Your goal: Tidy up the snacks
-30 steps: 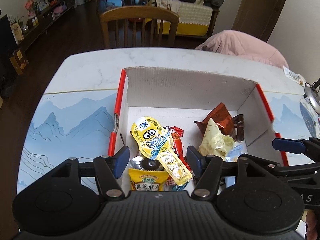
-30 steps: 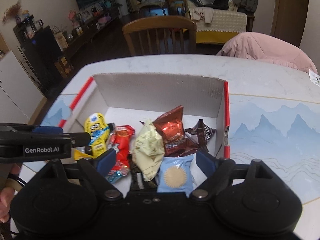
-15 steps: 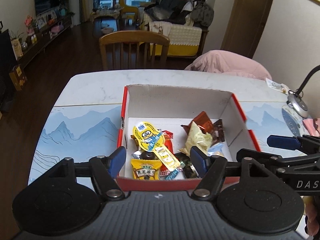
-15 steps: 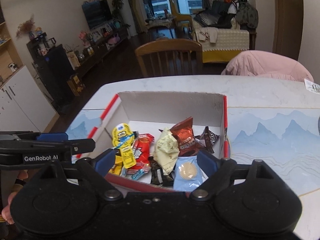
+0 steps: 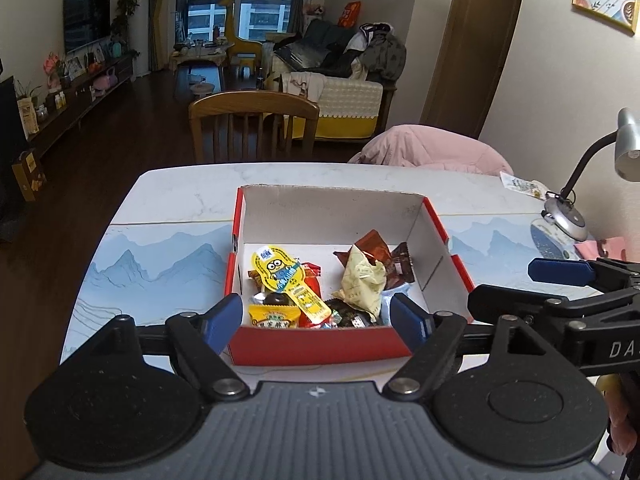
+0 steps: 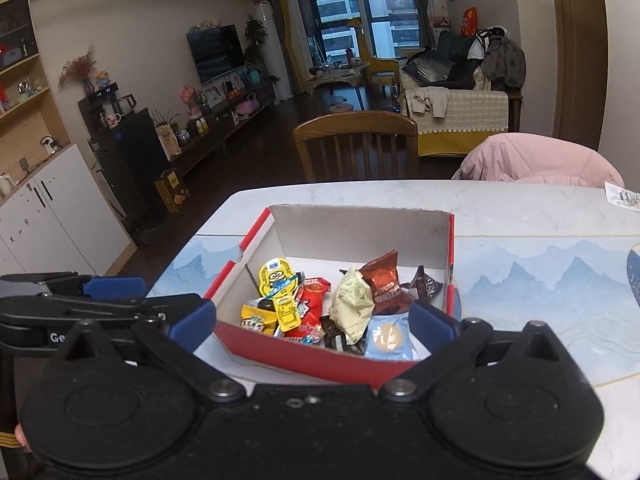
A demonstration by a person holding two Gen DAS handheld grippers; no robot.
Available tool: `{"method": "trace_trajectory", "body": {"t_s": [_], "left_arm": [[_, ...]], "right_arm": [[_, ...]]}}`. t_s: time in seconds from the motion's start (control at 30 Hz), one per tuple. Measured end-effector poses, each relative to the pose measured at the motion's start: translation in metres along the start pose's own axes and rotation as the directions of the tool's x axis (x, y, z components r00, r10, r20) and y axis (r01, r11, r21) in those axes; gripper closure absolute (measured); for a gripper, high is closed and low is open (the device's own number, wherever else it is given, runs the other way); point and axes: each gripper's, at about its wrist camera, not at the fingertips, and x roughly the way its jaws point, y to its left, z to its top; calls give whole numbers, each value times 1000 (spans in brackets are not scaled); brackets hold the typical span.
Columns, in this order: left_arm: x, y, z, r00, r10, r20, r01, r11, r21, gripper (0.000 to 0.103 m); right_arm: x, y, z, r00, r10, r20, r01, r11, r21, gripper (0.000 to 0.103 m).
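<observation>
snacks (image 5: 316,292): light, soft crinkly packets in red box (image 5: 320,346) mid-desk | pinch at sealed edges | left tongs (image 5: 316,318), right tongs (image 6: 314,322): just widened, empty

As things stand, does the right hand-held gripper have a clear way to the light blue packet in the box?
Probably yes. The right hand-held gripper is open and empty, the box has no lid, and the light blue packet lies uncovered by the near wall.

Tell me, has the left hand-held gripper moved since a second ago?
Yes. The left hand-held gripper has pulled back and up from the red snack box, whose near wall now shows; its empty jaws have just been opening.
</observation>
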Motion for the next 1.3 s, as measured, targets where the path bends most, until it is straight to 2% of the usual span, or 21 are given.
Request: {"method": "trace_trajectory", "body": {"t_s": [0.07,0.23,0.33,0.6,1.3], "left_arm": [[-5,-1,-4,1000,-4,5,4,1000,0,16],[-16,-2,-9,1000,-14,16,14,1000,-25,12],[-21,-4,-10,1000,-18,22,18,1000,-25,0],[-35,-8,-11,999,-20,43,21,999,-34,0],[-50,-11,-13,998,-13,61,16,999,-44,0]], "right_arm": [[-3,1,-3,1000,3,-1,-3,1000,-1,0],[-11,1,-7,1000,2,-2,-2,1000,14,0],[-16,-1,-10,1000,10,5,-10,999,34,0],[-29,-2,-14,999,7,39,-9,999,41,0],[-37,5,-14,998,45,46,-47,997,56,0]]}}
